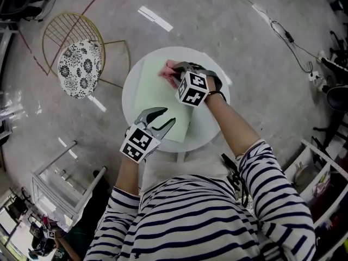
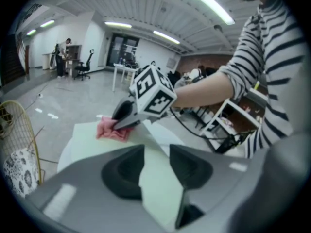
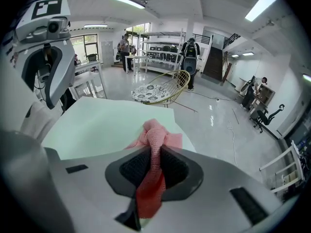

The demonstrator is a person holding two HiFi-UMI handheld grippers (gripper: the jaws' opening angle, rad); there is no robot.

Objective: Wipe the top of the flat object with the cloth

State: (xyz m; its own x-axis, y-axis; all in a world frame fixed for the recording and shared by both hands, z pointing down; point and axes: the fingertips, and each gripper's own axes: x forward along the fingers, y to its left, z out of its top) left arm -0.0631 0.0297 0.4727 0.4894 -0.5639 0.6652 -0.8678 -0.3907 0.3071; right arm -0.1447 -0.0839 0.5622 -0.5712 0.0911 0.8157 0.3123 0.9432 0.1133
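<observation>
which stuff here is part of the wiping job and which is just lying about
Job: pink knitted cloth, pale green flat sheet, right gripper shut on the cloth, round white table.
Lying about: gold wire chair with floral cushion, dark floor cable, white wire rack.

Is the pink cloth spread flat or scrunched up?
Scrunched up: the pink knitted cloth bunches into a wad pinched by the right gripper.
</observation>
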